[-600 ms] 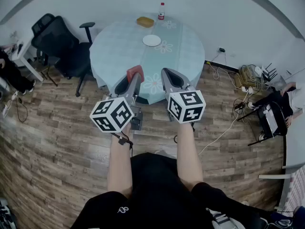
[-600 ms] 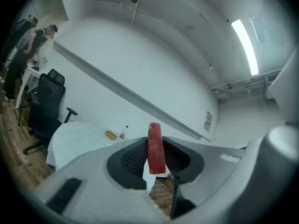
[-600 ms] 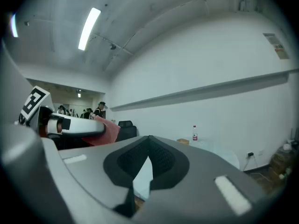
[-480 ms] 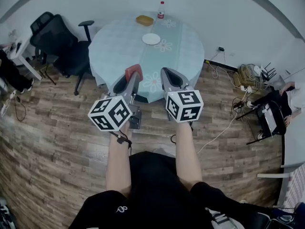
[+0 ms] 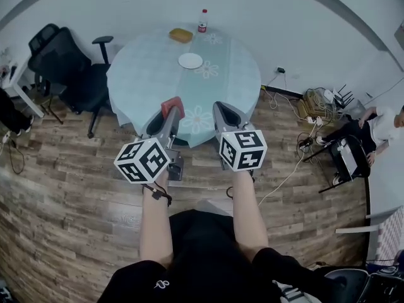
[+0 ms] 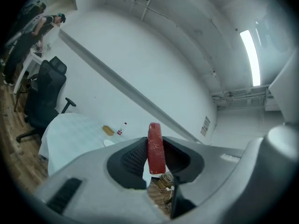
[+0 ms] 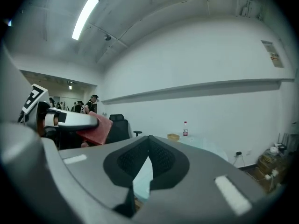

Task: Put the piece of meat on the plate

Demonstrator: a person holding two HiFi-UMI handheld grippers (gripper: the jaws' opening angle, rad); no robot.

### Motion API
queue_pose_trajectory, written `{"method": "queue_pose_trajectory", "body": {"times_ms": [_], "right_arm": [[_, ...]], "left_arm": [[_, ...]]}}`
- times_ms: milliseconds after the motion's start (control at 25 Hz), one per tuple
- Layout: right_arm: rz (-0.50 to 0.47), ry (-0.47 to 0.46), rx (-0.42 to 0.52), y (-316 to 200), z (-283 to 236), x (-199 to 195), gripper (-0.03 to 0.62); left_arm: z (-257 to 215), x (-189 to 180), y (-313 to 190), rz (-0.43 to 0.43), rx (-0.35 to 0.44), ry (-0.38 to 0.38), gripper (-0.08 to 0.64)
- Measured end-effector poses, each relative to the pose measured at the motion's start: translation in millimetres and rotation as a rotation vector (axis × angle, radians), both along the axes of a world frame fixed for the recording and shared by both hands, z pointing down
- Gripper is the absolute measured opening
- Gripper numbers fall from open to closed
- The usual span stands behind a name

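Observation:
The piece of meat (image 5: 172,106) is a flat red slab clamped upright between the jaws of my left gripper (image 5: 168,113), which is held level short of the near edge of the round table (image 5: 151,68). From the left gripper view the meat (image 6: 155,147) stands edge-on between the black pads. The white plate (image 5: 190,60) lies empty at the table's middle, well beyond both grippers. My right gripper (image 5: 219,110) hangs beside the left one, shut with nothing in it. The right gripper view shows the left gripper's meat (image 7: 96,128) at its left.
A yellow box (image 5: 180,35) and a red-capped bottle (image 5: 202,19) stand at the table's far edge. A black office chair (image 5: 58,60) is left of the table. Cables and boxes (image 5: 322,103) lie on the floor at the right, near a seated person (image 5: 379,128).
The table and plate have slid a little left and up in the head view. Both grippers keep their pose, and the meat stays clamped in the left one.

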State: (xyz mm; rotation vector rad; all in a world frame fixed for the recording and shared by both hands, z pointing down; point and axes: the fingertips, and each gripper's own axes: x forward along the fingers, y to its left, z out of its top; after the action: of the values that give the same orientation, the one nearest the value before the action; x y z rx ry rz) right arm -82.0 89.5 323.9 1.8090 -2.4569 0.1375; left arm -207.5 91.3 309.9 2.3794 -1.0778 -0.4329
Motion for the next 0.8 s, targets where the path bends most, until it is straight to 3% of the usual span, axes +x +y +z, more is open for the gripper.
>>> {"method": "queue_pose_trajectory", "body": {"times_ms": [200,400,560,680,800], "right_arm": [[0.005,0.013,-0.02,-10.9,7.5,14.4,0.011],[-0.021,-0.015,-0.072,-45.8,35.1,20.0,0.011],[-0.082,-0.048,-0.109,-99.7,59.4,10.9,0.011],[-0.161,-0.049,-0.131,-145.3,70.4,6.2,0.011],[-0.176,-0.064,-0.157,-202.1,75.9,28.7,0.011]], "left_arm": [[9.5,17.6,-15.8,0.022,-0.021,0.02,0.089],[33.8,27.1,-46.3,0.014,-0.067,-0.007,0.089],[55.7,27.0,-92.1,-0.023,-0.101,-0.041,0.089],[65.9,29.0,-140.3,-0.072,-0.14,-0.002,0.089],[72.1,45.3,-192.9,-0.097,-0.171,0.017,0.089]]}}
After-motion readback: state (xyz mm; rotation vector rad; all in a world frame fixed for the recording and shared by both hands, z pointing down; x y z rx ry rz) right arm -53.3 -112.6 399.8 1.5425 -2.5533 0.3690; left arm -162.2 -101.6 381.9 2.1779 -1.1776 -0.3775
